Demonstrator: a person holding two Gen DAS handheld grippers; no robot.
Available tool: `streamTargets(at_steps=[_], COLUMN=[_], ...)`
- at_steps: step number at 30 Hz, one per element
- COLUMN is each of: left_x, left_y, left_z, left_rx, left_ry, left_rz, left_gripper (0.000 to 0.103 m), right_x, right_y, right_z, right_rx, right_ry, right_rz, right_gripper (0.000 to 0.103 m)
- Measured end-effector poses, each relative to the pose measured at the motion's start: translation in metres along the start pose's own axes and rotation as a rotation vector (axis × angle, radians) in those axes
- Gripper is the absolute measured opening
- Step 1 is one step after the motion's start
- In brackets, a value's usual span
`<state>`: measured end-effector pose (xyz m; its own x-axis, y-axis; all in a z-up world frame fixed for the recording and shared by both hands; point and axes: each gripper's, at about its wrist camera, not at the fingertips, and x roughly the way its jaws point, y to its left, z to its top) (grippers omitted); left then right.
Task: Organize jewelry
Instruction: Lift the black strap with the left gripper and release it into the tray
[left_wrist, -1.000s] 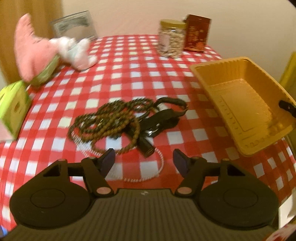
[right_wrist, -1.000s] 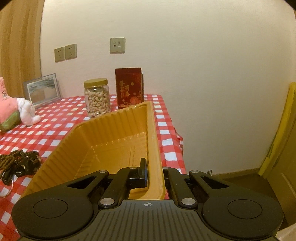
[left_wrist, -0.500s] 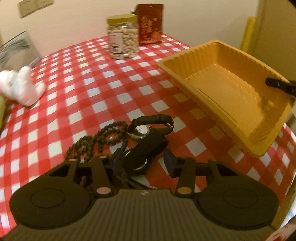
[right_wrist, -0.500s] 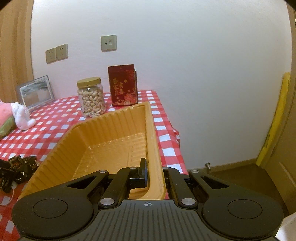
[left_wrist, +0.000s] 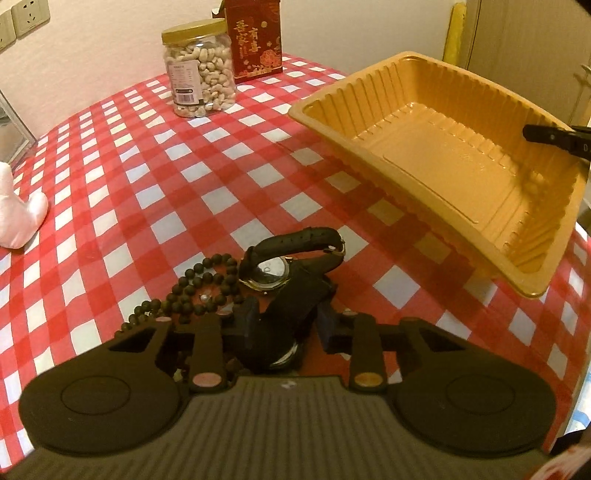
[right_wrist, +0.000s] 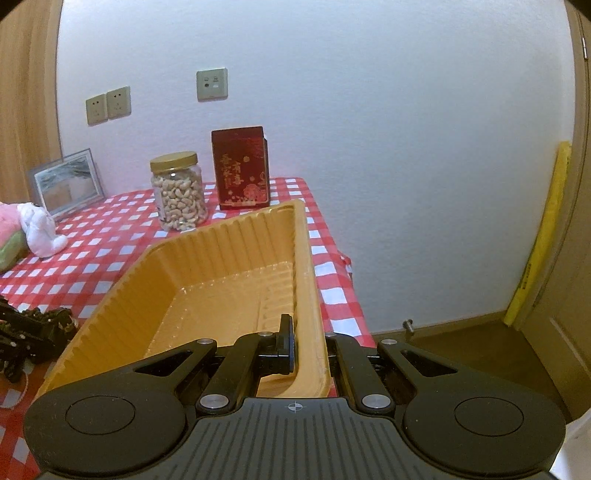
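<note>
A black-strapped watch (left_wrist: 291, 269) lies on the red checked tablecloth among dark bead strands (left_wrist: 199, 288). My left gripper (left_wrist: 290, 319) is closed around the watch's black strap, pads touching it. An empty orange plastic tray (left_wrist: 443, 155) sits tilted at the right, lifted off the cloth. My right gripper (right_wrist: 308, 349) is shut on the tray's near wall (right_wrist: 306, 295); one of its fingers (left_wrist: 554, 138) shows over the tray's rim in the left wrist view. The jewelry pile (right_wrist: 33, 332) shows at the left edge of the right wrist view.
A jar of cashews (left_wrist: 199, 77) and a red box (left_wrist: 255, 37) stand at the table's back. A pink and white plush toy (right_wrist: 33, 232) and a picture frame (right_wrist: 66, 184) are at the left. The table's edge drops off on the right (right_wrist: 340, 280).
My left gripper moved forward over the jewelry and closed from wide open onto the watch strap. The right gripper kept its hold on the tray, which is raised slightly.
</note>
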<state>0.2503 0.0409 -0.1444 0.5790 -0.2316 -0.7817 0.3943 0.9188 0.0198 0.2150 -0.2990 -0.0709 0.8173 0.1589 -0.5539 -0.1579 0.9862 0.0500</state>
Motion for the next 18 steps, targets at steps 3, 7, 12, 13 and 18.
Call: streamTargets(at_steps=[3, 7, 12, 13, 18], left_x=[-0.006, -0.014, -0.027, -0.030, -0.046], left_y=[0.001, 0.001, -0.001, -0.002, -0.016], left_z=[0.000, -0.001, 0.000, 0.001, 0.008], left_rx=[-0.010, -0.033, -0.075, -0.081, -0.099], left_ry=[-0.017, -0.038, -0.063, -0.066, -0.100], left_rz=[0.008, 0.013, 0.005, 0.002, -0.035], left_gripper=[0.022, 0.020, 0.020, 0.019, 0.018], right_x=[-0.001, -0.001, 0.000, 0.000, 0.001], right_y=[0.001, 0.002, 0.003, 0.003, 0.004], right_z=[0.000, 0.000, -0.001, -0.001, -0.001], right_rx=[-0.004, -0.012, -0.029, -0.031, -0.037], right_ry=[-0.002, -0.005, -0.009, -0.009, -0.013], right_rz=[0.001, 0.004, 0.011, 0.013, 0.020], right_gripper=[0.003, 0.003, 0.003, 0.003, 0.003])
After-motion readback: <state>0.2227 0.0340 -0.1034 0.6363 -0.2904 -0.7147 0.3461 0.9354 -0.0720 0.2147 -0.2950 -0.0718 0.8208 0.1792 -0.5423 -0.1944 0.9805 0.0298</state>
